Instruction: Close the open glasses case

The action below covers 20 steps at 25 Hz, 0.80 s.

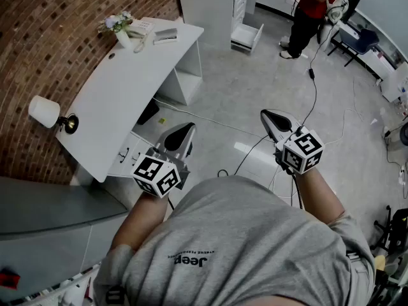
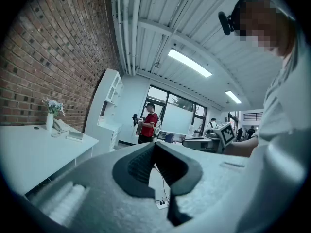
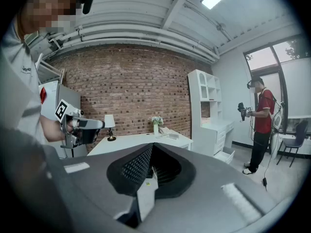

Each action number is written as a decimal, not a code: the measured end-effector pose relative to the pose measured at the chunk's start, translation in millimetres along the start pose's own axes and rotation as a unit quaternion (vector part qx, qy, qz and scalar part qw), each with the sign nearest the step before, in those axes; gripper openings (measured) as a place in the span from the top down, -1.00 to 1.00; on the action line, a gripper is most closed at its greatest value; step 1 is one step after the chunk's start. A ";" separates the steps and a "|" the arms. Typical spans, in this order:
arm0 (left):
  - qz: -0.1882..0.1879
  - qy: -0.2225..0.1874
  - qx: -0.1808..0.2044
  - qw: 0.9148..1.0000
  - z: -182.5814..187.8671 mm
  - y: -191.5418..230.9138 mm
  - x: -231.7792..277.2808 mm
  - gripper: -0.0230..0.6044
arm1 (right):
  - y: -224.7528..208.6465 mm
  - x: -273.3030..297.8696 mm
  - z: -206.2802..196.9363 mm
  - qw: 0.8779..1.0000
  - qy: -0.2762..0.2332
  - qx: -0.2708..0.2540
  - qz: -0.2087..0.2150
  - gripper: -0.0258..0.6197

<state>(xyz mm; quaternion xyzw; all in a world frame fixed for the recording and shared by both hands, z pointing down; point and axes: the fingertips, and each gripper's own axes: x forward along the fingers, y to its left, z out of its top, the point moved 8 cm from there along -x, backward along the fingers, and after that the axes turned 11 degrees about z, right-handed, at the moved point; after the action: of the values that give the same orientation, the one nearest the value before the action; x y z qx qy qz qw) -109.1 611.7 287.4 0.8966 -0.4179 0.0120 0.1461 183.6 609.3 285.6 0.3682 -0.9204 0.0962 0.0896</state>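
At the left, a white lamp (image 1: 43, 111) stood on the near end of the white surface (image 1: 121, 101). At the far end sat a vase of flowers (image 1: 121, 34) and, near it, what looked like the glasses case (image 1: 166, 36), too small for me to tell its lid. My left hand-held gripper (image 1: 183, 131) was clenched on nothing, well apart from it, above the floor (image 1: 242, 94). The right hand-held gripper (image 1: 273, 118) was likewise clenched and empty. A person in red (image 1: 309, 8) stood beyond.
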 end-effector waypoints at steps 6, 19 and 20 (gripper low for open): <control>0.002 0.000 0.000 1.000 -0.2 -5.6 1.6 0.93 | -2.0 -3.0 -1.3 1.000 -0.001 0.001 0.005 0.90; 0.013 -0.005 0.002 1.000 2.9 -33.0 13.8 0.93 | -19.1 -23.5 -0.5 1.000 -0.002 0.015 0.025 0.89; 0.014 -0.006 0.003 1.000 3.1 -37.4 15.6 0.93 | -21.0 -27.4 -0.2 1.000 -0.002 0.013 0.026 0.89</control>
<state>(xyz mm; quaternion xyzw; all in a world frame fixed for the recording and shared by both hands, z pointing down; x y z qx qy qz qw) -71.0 621.9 277.3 0.8911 -0.4313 0.0095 0.1408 217.8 612.5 281.6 0.3451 -0.9287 0.1099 0.0798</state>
